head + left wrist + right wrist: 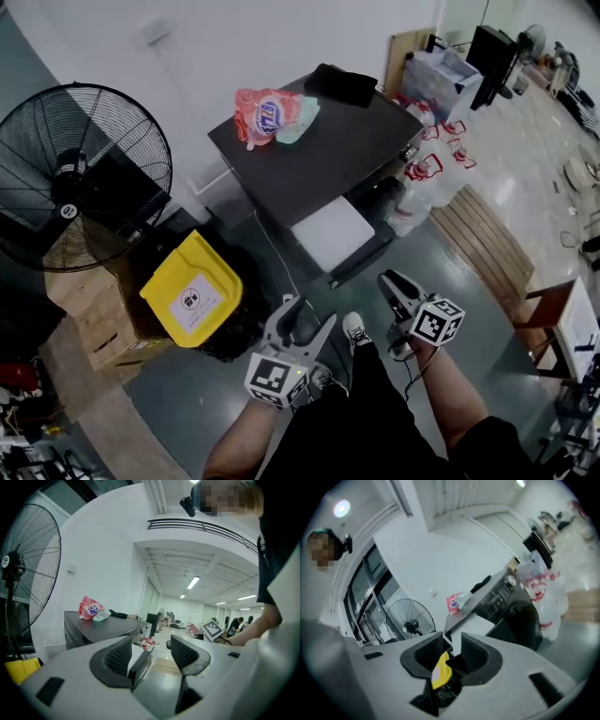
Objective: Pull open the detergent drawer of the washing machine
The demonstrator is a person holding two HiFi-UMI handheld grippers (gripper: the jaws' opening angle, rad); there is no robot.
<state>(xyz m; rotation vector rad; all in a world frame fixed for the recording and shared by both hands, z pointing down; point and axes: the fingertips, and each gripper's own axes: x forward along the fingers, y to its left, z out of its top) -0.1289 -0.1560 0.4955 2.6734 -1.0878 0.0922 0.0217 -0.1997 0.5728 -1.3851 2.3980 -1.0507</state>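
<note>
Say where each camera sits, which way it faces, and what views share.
Head view: on the person's head, steeply down at the washing machine; forearms, left gripper, right gripper show.
Left gripper view: on that gripper, level along its spread fingers toward the machine; the person's torso shows right.
Right gripper view: on that gripper, tilted, facing the machine; the person's head shows upper left.
Shared: all three show the fan and red bag.

Washing machine [319, 155]: charcoal-black top, with a white panel [330, 232] at its front.
- On it: red-and-white bag [265, 114] with blue logo; black cloth [342, 84].
- To its left in the head view: black wire fan [80, 173]; yellow bin lid [192, 289] with white label; brown cardboard boxes [89, 314].
- To its right: clear jugs [427, 173] with red caps.
- Before it: left gripper [305, 319] and right gripper [392, 281], both pale grey with black pads and black-and-white square-patterned marker cubes [277, 380].
</note>
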